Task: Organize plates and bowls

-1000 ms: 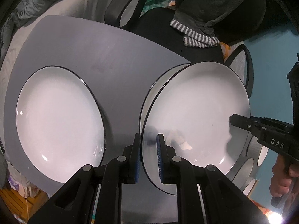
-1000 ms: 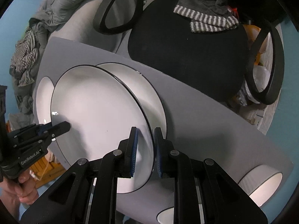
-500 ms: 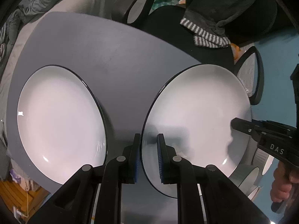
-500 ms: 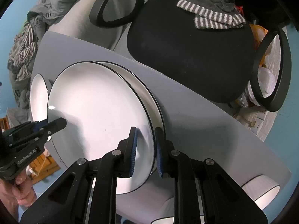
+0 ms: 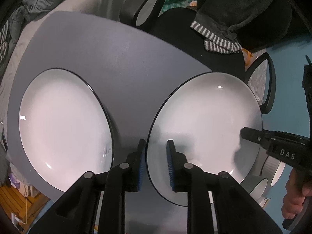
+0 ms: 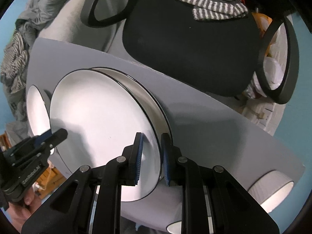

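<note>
Grip check, nearest things first. Left tool set at a narrow gap straddling the near rim of the top plate, one pad above the face and one under the lip. Could not tell whether the pads actually pinched. Right tool likewise narrow on the opposite rim, and there appeared clamped on it. Plate thus carried between two tools, tilted a little, its far side over the lower plate, whose dark-lined rim showed just beyond. Not confirmed whether the two touched.

Handling judged as follows: glazed ceramic, stiff, fairly heavy for a pinch grip, slick under the blue pads, brittle at the edge. Rim taken as the only sensible hold, since the face offers nothing to close on. Opposite-side holds favoured to stop the plate swinging. Set-down onto the lower plate judged to want a slow, level approach, as glaze on glaze chips and slides.

Further out: a single plate lying flat on the grey bench, well apart from the pair. White bowl at the bench's right edge. Beyond the bench, a black chair with a striped cloth on it.
</note>
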Available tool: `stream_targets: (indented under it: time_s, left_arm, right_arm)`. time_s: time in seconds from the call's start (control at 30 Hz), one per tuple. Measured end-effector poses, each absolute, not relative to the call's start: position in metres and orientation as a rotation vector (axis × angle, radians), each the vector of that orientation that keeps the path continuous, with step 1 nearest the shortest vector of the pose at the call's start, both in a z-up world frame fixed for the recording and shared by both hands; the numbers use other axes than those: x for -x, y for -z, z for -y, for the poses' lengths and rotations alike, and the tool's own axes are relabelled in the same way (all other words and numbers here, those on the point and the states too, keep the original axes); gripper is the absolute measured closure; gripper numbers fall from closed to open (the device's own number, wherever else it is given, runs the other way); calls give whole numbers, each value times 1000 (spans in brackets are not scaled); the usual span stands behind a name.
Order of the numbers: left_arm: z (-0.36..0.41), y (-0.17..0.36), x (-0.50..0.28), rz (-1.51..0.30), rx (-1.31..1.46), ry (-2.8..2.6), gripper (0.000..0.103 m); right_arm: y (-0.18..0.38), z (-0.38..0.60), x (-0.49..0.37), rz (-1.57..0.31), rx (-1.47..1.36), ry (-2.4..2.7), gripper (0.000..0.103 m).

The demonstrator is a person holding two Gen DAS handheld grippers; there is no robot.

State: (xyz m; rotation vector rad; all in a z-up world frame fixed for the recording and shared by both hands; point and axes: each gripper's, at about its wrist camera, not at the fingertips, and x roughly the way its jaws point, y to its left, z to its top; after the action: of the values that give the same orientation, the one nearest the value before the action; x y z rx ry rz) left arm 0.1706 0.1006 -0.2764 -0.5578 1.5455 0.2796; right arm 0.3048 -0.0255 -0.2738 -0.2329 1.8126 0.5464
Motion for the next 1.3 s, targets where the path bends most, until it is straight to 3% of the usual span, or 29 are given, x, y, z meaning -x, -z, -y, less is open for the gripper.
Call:
stream_targets:
  time_s: [0.07, 0.57, 0.63, 0.67, 0.97, 1.3]
  left_arm:
    - [-99, 274, -171, -1540, 544, -282, 77]
    - [-99, 268, -165, -1527, 555, -289, 76]
    - [-100, 267, -164, -1523, 560, -292, 76]
    - [-100, 267, -163, -1521, 563, -291, 76]
    - [-100, 255, -159, -1495, 563, -297, 75]
    - [-101, 221, -140, -1422, 558, -325, 53]
  right_arm:
    - [273, 23, -304, -1811, 264, -538, 84]
    - [265, 12, -298, -1805, 418, -500, 77]
    - [262, 11, -298, -1789, 448, -483, 72]
    - [260, 11, -299, -1769, 477, -467, 65]
    - [256, 10, -297, -1739, 505, -494, 65]
    - [225, 6, -284, -1579, 607, -539, 52]
